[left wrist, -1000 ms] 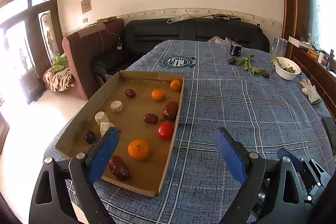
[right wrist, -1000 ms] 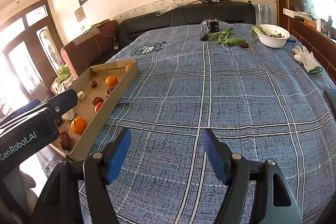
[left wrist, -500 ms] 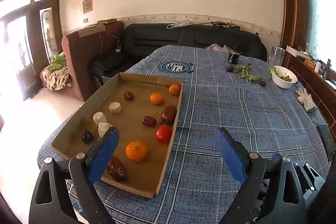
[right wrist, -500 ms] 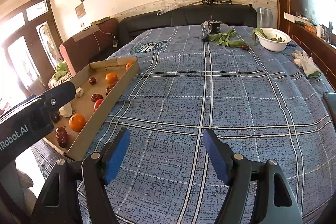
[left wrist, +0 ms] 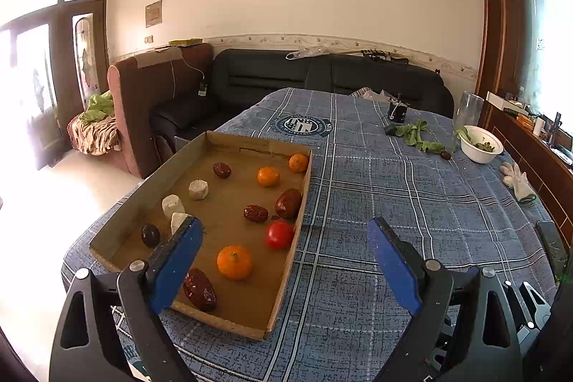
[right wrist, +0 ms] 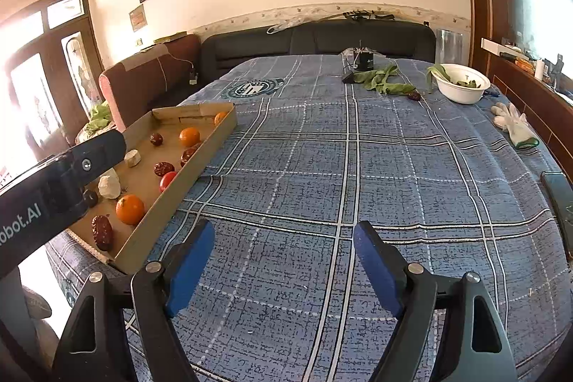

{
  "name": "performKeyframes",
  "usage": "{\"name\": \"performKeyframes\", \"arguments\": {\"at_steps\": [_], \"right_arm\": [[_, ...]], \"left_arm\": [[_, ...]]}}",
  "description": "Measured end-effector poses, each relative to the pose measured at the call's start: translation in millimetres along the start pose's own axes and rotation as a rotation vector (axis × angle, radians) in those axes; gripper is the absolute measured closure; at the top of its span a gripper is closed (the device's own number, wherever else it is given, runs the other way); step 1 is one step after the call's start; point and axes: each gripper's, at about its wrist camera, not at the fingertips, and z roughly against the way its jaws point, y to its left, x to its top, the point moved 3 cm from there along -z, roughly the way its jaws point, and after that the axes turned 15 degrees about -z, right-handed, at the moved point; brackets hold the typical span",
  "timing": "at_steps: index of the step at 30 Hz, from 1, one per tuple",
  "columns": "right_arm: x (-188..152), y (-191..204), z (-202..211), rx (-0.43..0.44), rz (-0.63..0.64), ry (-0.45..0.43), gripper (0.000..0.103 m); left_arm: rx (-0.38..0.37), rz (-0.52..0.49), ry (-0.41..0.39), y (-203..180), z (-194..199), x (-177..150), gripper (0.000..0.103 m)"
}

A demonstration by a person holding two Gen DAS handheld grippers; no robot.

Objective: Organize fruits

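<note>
A shallow cardboard tray (left wrist: 286, 271) lies on the table's left side, also in the right wrist view (right wrist: 150, 231). It holds several fruits: oranges (left wrist: 234, 262), a red tomato (left wrist: 279, 234), dark red dates (left wrist: 199, 289), white chunks (left wrist: 198, 189) and a dark plum (left wrist: 149, 234). My left gripper (left wrist: 283, 260) is open and empty, raised above the tray's near right corner. My right gripper (right wrist: 283, 260) is open and empty over bare cloth to the right of the tray.
The table has a blue plaid cloth (right wrist: 358, 167). At the far right are a white bowl (right wrist: 462, 86) with greens, loose green leaves (right wrist: 383, 79), one dark fruit (right wrist: 414, 95), a small black object (right wrist: 363, 59) and white gloves (right wrist: 515, 127). A sofa stands behind.
Both grippers have risen and drawn back a little, so the tray and table look lower and smaller. Both stay open; the fruits have not moved.
</note>
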Motion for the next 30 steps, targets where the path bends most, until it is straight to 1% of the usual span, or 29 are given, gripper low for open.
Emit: {"name": "performKeyframes", "arguments": {"at_steps": [10, 13, 16, 21, 23, 27, 30], "right_arm": [[-2, 2, -1, -0.015, 0.007, 0.01, 0.018], [-3, 5, 1, -0.012, 0.013, 0.004, 0.018], [-3, 8, 3, -0.005, 0.022, -0.007, 0.018], [-5, 16, 11, 0.016, 0.04, -0.034, 0.018], [-5, 19, 13, 0.023, 0.048, -0.041, 0.016], [-7, 26, 17, 0.049, 0.063, -0.046, 0.015], [-10, 32, 20, 0.068, 0.084, -0.056, 0.015]], "left_arm": [[0.009, 0.024, -0.016, 5, 5, -1, 0.01], [0.024, 0.039, -0.033, 9, 8, -1, 0.01], [0.045, 0.063, -0.062, 14, 13, -1, 0.007], [0.1, 0.088, -0.115, 22, 25, -1, 0.001], [0.131, 0.091, -0.127, 24, 30, 0, 0.0], [0.23, 0.112, -0.135, 30, 41, -5, 0.0], [0.269, 0.122, -0.157, 34, 47, -8, 0.0]]}}
